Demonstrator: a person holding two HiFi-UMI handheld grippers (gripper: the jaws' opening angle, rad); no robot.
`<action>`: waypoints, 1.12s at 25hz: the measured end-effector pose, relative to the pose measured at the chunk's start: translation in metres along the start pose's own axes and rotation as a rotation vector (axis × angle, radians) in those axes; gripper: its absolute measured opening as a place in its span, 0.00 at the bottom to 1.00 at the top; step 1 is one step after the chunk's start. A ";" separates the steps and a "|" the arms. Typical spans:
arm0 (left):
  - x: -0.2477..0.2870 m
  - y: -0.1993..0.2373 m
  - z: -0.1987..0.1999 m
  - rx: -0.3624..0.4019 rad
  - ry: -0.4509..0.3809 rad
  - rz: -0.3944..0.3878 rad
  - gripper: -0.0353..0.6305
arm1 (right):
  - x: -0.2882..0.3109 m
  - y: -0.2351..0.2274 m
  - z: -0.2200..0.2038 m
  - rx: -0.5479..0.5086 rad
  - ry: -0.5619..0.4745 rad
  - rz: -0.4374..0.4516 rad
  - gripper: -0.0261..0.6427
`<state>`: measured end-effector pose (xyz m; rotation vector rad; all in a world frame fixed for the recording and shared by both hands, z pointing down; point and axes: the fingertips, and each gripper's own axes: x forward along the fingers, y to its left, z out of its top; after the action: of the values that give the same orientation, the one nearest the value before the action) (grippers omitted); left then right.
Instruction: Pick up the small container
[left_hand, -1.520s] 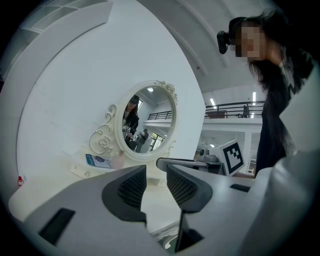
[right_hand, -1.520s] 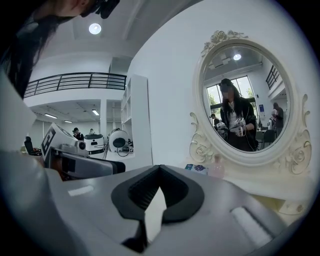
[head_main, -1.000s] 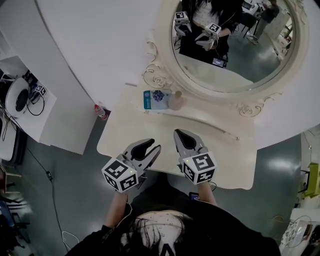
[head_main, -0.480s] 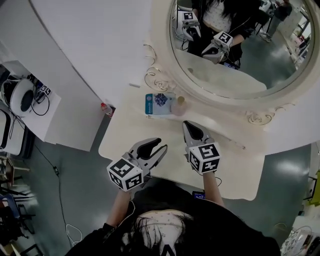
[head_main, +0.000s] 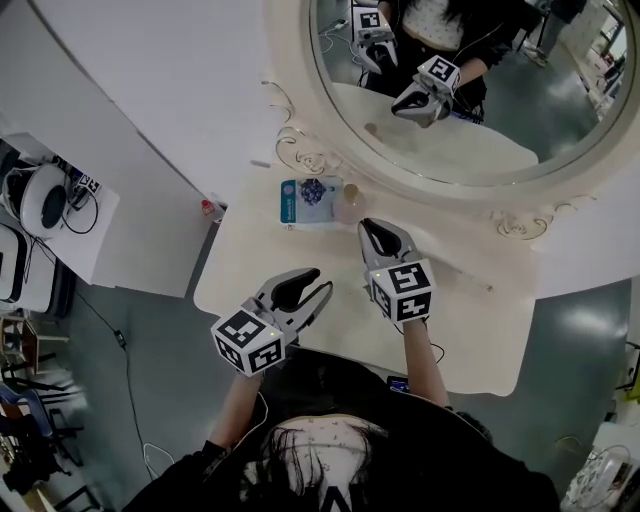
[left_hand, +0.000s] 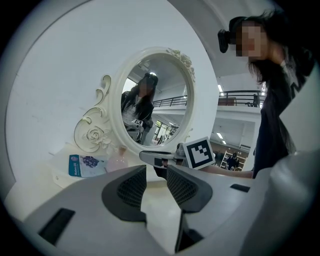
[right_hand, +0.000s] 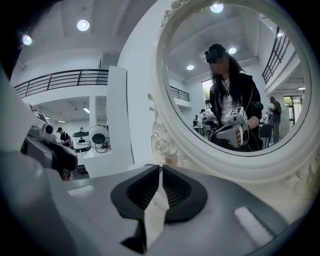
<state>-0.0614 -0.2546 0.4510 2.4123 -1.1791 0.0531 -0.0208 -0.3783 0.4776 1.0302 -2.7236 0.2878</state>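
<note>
The small container (head_main: 348, 206) stands on the worktop (head_main: 250, 270) just ahead of the right hand-held gripper (head_main: 381, 236), untouched, with a blue packet (head_main: 306, 199) beside it. Right jaws nearly together, just beginning to part, nothing between them. The left hand-held gripper (head_main: 312, 284) is farther back, jaws apart, empty.

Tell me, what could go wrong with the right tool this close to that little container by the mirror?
The right tool has only just begun opening, nothing between its jaws; that narrow, it could topple the small pale pink container. The container sits beside a blue-and-white packet under the ornate cream mirror frame; a nudge could hit either.
</note>
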 end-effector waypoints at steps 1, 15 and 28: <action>0.002 -0.001 -0.001 0.002 0.008 -0.002 0.23 | 0.000 -0.001 -0.002 -0.004 0.005 0.000 0.07; -0.003 0.016 0.001 0.015 0.062 -0.044 0.23 | 0.023 -0.004 -0.009 0.000 0.048 -0.039 0.14; -0.034 0.060 0.019 0.024 0.063 -0.092 0.23 | 0.059 -0.013 -0.019 0.033 0.100 -0.223 0.28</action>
<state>-0.1315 -0.2695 0.4491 2.4638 -1.0443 0.1150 -0.0530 -0.4204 0.5127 1.2793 -2.4952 0.3371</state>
